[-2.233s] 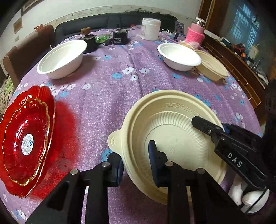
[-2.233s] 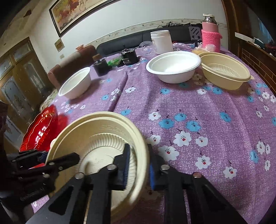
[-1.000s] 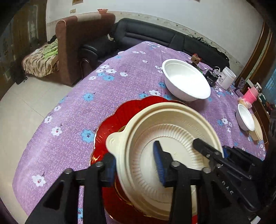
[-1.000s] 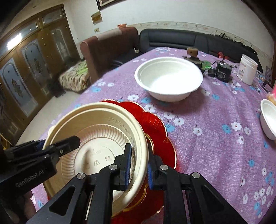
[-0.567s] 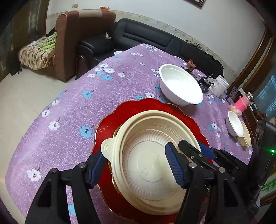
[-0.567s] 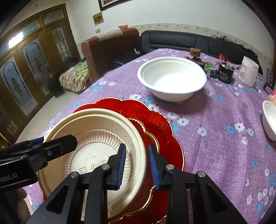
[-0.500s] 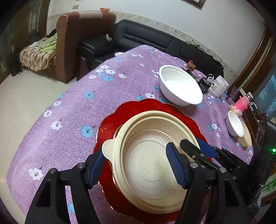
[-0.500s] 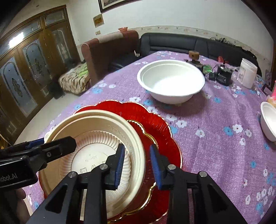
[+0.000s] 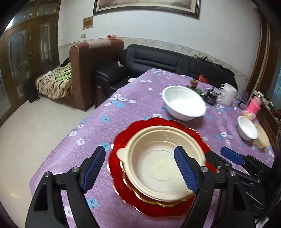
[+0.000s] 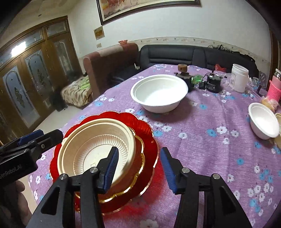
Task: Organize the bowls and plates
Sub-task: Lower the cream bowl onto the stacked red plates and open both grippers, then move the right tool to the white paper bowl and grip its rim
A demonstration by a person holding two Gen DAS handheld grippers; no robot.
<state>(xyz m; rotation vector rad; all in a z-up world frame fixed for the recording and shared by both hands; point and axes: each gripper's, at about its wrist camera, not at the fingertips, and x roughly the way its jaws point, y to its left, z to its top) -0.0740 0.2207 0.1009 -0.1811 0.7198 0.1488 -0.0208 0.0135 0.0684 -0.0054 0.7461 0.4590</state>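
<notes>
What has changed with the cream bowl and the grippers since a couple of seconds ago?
Both grippers carried the cream bowl onto the red plates, then let go: the left gripper and right gripper are now open. The big white bowl stayed put.

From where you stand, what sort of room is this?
Most likely a home living or dining room: a black sofa, a table under a purple flowered cloth, and a framed painting on the wall.

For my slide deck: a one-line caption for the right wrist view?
Open right tongs above a cream bowl on stacked red plates, white bowls beyond.
</notes>
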